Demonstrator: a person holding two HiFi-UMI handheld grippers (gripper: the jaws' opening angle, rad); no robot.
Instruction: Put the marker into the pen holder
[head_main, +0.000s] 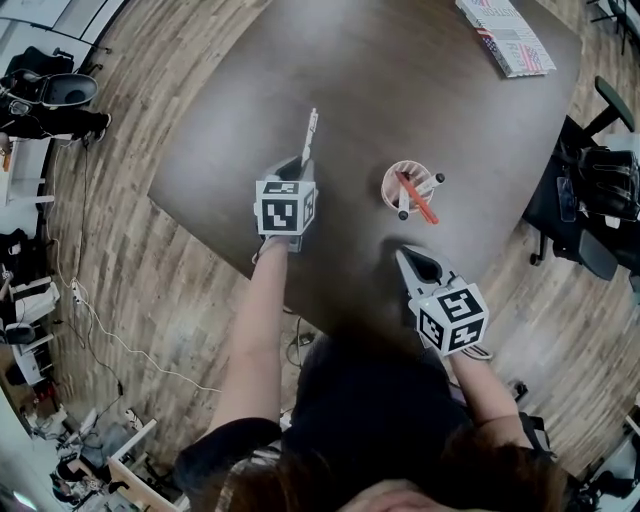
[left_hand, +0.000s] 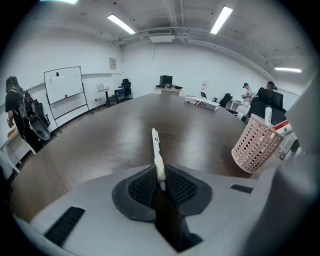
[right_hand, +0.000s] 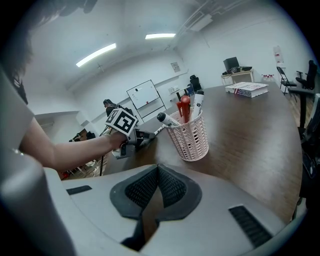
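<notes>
White plastic marker (left_hand: 157, 155) is clamped at its near end between the ribbed pads of the left gripper (left_hand: 160, 184). The rest of the barrel projects straight ahead of the jaws over the dark table (head_main: 400, 80).

Progress: the grasp is judged done. Carrying across and insertion are still to be done. Whether the marker's tip is already clear of the tabletop cannot be settled.

The pen holder (head_main: 388, 192), a pink lattice cup, stands upright to the right of the left gripper, apart from it. Several pens are already held in it, one of them red.

The right gripper (right_hand: 157, 172) is seen with jaws closed together and nothing between them, near the holder's near side.

Marker: slim, pale, straight, with small dark marks along the barrel. The end pointing away cannot be identified as cap or tail.
</notes>
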